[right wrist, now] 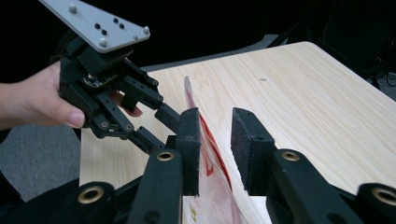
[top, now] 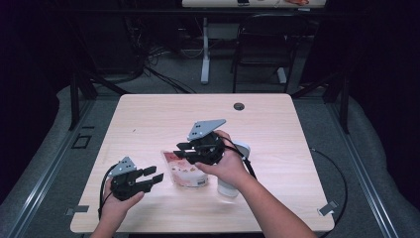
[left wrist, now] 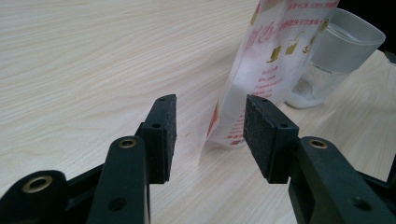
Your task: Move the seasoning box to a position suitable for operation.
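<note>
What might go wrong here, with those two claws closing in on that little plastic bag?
The pouch stands upright on its own, so a nudge from the right gripper, whose open jaws straddle its top edge, could tip it. A glass jar stands just behind it; a toppling pouch or a hand sweeping past might knock it. The left gripper is open near the pouch's lower corner and could push it aside.

Dim dark surroundings, evenly lit tabletop, soft focus
</note>
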Demonstrator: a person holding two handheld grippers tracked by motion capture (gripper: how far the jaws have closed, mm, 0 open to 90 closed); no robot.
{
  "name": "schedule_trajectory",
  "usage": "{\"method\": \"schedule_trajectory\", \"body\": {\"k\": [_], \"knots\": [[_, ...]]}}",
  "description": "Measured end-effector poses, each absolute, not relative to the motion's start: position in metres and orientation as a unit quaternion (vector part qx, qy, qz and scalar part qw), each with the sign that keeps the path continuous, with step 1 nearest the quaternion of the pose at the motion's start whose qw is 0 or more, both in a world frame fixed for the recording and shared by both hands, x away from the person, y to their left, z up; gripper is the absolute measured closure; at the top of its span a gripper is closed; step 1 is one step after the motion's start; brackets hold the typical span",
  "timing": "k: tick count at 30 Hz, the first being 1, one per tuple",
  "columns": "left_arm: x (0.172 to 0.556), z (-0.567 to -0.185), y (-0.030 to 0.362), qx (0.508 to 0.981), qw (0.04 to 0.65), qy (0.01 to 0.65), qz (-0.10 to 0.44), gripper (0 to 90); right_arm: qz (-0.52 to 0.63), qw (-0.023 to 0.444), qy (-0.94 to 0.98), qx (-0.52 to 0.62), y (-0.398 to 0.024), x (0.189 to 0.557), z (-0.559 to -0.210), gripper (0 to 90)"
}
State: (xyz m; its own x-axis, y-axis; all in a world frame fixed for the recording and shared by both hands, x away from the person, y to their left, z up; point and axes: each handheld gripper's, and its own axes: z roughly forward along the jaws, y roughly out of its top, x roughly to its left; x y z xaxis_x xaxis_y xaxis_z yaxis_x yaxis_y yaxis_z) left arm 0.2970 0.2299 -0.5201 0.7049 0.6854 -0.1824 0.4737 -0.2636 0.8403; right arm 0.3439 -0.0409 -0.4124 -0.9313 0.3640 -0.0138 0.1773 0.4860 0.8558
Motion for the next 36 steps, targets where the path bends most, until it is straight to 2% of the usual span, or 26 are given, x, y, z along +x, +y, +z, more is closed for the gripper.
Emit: {"method": "schedule_trajectory", "body": {"k": [10,21,27,36], "knots": [[0.297,-0.520,0.231,0.785,0.483,0.370,0.112,54.7,0.444,0.105,0.879,0.140,-0.023,0.345,-0.417,75.6],[0.298,-0.521,0.231,0.785,0.482,0.372,0.111,54.6,0.432,0.092,0.886,0.138,-0.022,0.349,-0.416,78.4],[0.298,-0.521,0.231,0.788,0.483,0.367,0.106,53.1,0.431,0.081,0.889,0.131,-0.021,0.352,-0.415,87.7],[0.298,-0.521,0.231,0.791,0.479,0.365,0.105,51.9,0.426,0.075,0.893,0.120,-0.022,0.354,-0.414,89.9]]}}
